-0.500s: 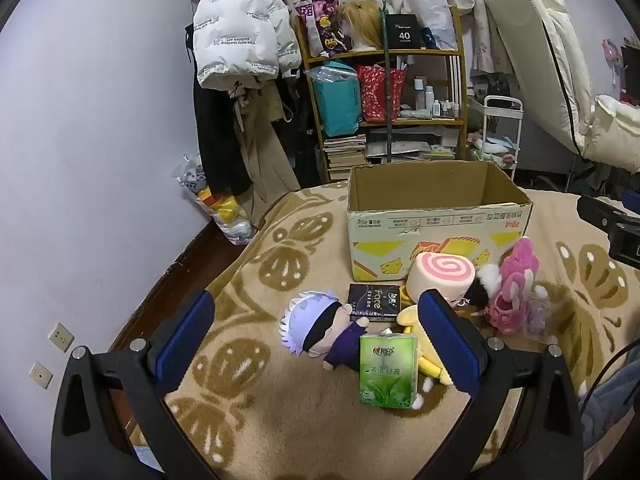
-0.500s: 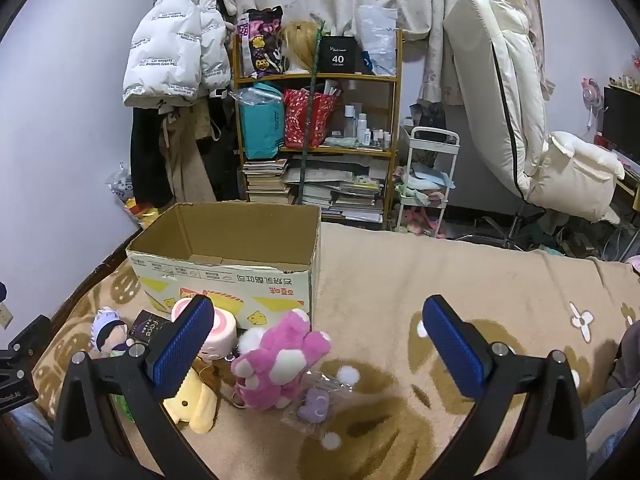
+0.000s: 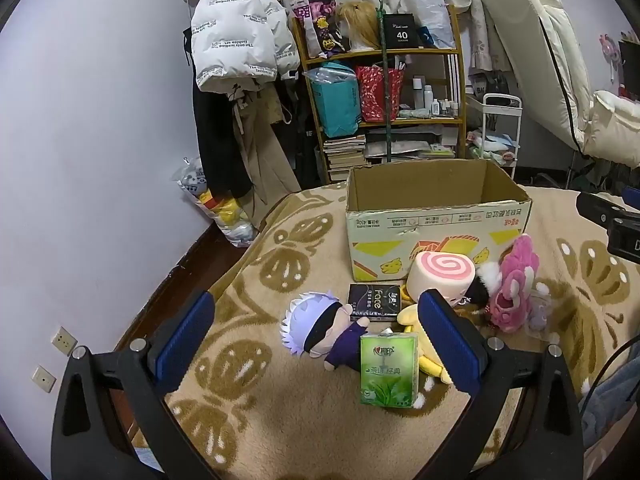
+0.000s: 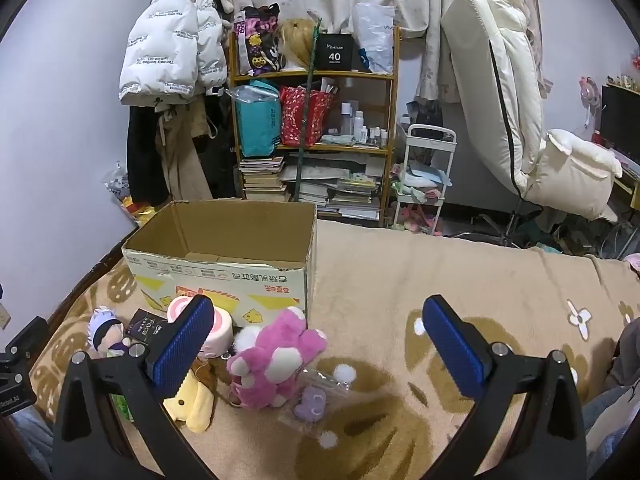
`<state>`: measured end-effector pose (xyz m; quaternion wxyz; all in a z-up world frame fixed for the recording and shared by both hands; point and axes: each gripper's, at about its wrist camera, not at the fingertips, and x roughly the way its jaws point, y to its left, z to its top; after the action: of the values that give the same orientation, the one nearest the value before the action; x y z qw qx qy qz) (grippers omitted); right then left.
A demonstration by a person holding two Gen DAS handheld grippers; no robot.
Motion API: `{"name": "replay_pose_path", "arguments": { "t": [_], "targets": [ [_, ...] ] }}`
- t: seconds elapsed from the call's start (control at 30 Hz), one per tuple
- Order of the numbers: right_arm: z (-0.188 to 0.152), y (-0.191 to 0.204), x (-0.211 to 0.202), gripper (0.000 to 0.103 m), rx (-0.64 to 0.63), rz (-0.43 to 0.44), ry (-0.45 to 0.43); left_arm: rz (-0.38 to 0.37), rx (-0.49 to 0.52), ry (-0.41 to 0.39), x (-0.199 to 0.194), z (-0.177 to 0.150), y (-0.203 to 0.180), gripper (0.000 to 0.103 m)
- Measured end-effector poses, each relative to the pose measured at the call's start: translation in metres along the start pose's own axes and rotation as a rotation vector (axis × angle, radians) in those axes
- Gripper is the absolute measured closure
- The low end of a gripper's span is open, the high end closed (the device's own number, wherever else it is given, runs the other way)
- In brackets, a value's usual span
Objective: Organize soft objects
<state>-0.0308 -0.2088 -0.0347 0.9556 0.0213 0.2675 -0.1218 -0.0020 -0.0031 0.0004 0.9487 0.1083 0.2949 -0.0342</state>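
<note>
An open cardboard box (image 3: 436,224) stands on a beige patterned blanket (image 3: 256,412); it also shows in the right wrist view (image 4: 224,276). In front of it lie a white-haired doll (image 3: 320,330), a pink swirl-roll plush (image 3: 442,274), a pink plush bear (image 4: 276,360), a yellow plush (image 4: 192,404), a green tissue pack (image 3: 388,370), a black tissue pack (image 3: 374,302) and a small bagged purple toy (image 4: 310,400). My left gripper (image 3: 320,344) is open and empty, above the doll. My right gripper (image 4: 320,354) is open and empty, above the pink bear.
A wooden shelf (image 4: 316,136) with bags, books and bottles stands behind the bed. A white jacket (image 3: 236,40) hangs at the left wall. A white cart (image 4: 424,176) and a cream chair (image 4: 512,120) stand at the right.
</note>
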Motion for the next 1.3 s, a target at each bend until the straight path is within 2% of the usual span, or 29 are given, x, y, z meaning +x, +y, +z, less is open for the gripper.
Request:
{"name": "replay_pose_path", "arguments": {
  "t": [1.3],
  "targets": [
    [0.0001,0.0041,-0.0023,0.000,-0.005,-0.010,0.006,-0.001,0.010,0.003,0.0030,-0.0046,0.0048,0.003]
  ]
}}
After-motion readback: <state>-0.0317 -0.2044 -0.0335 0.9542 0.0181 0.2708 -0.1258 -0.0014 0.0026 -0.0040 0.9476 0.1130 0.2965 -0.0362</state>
